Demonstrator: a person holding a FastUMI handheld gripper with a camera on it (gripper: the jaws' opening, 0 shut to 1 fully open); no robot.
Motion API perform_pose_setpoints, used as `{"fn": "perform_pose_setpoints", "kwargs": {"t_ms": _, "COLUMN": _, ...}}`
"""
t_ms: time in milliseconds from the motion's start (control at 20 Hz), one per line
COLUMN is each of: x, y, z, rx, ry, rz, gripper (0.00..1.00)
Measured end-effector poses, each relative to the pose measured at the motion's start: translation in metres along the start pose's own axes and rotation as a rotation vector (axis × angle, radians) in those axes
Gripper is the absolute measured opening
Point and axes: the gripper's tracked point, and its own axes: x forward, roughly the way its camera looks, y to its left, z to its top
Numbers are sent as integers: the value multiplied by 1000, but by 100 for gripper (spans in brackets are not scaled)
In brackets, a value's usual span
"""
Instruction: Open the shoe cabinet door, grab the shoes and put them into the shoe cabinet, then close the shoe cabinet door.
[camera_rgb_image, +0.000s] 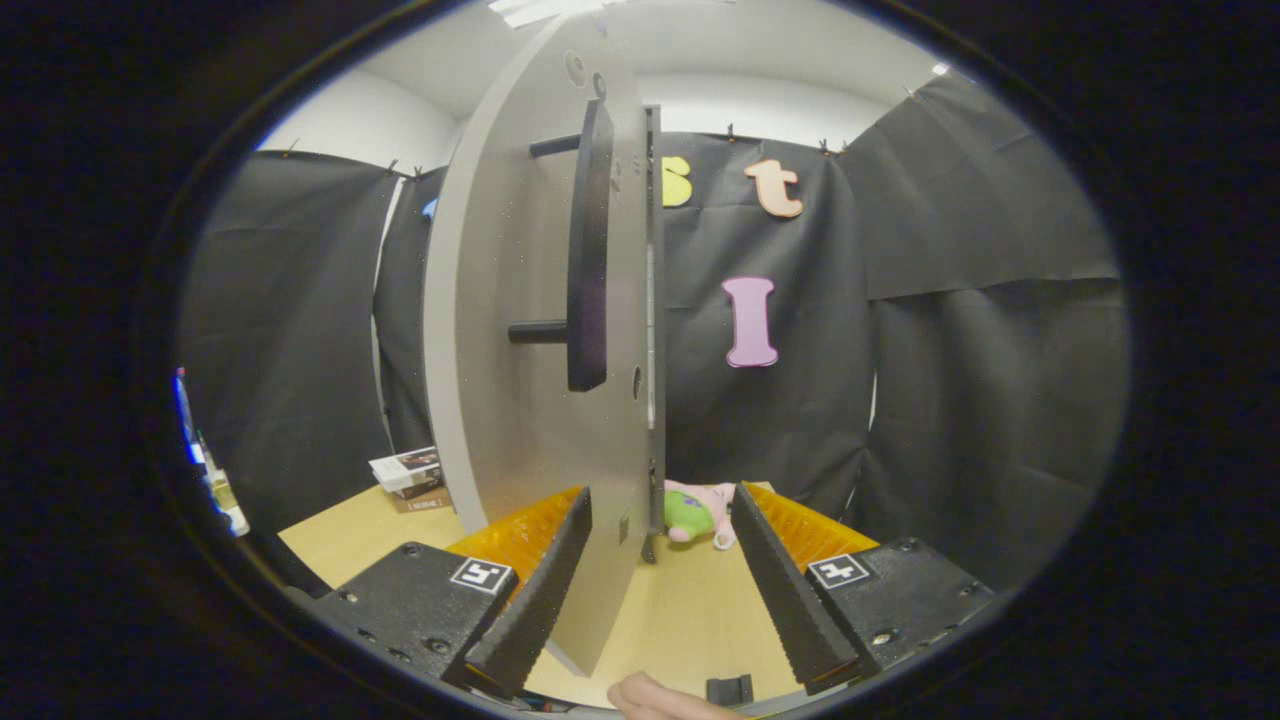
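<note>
We see our claw (660, 560) standing wide open, its two black fingers (535, 590) ribbed like saw teeth on their inner faces and backed by translucent orange plastic. Each finger sits on a matte black block that carries a small square black-and-white marker. The lower corner of the shoe cabinet door (540, 400) reaches down into the gap between the fingers. It lies close against the left finger, though we cannot tell whether they touch, and the right finger stands well apart from it, so the claw grips nothing.

The door is a flat, smooth, pale grey panel, seen nearly edge-on and swung open toward us. On its face sits a long, narrow black bar handle (590, 250), held off the panel by two short round black posts. Along the door's right edge runs a thin dark strip, just behind the panel.

Below the door stretches the surface (690, 610), a light wood-grain top. Just right of the door's lower edge, between the fingertips and beyond them, lies a soft plush toy (700, 510) in pink and green. Left of the door, on the surface, rests a small stack of printed boxes (410, 475). Nearest us, below the door, we see a fingertip (660, 697) and a small black clip (730, 689).
</note>
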Motion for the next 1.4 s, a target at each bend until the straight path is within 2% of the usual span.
{"fn": "perform_pose_setpoints", "kwargs": {"t_ms": 300, "x": 14, "y": 46, "z": -4, "rx": -9, "ry": 9, "rz": 50, "gripper": 93}}
{"fn": "perform_pose_setpoints", "kwargs": {"t_ms": 750, "x": 56, "y": 98, "z": -16, "rx": -5, "ry": 33, "rz": 52, "gripper": 93}}
{"fn": "perform_pose_setpoints", "kwargs": {"t_ms": 1000, "x": 82, "y": 150, "z": -28, "rx": -5, "ry": 71, "rz": 107, "gripper": 93}}
{"fn": "perform_pose_setpoints", "kwargs": {"t_ms": 1200, "x": 104, "y": 217, "z": -40, "rx": 10, "ry": 125, "rz": 177, "gripper": 93}}
{"fn": "perform_pose_setpoints", "kwargs": {"t_ms": 1400, "x": 99, "y": 253, "z": -53, "rx": -5, "ry": 152, "rz": 211, "gripper": 94}}
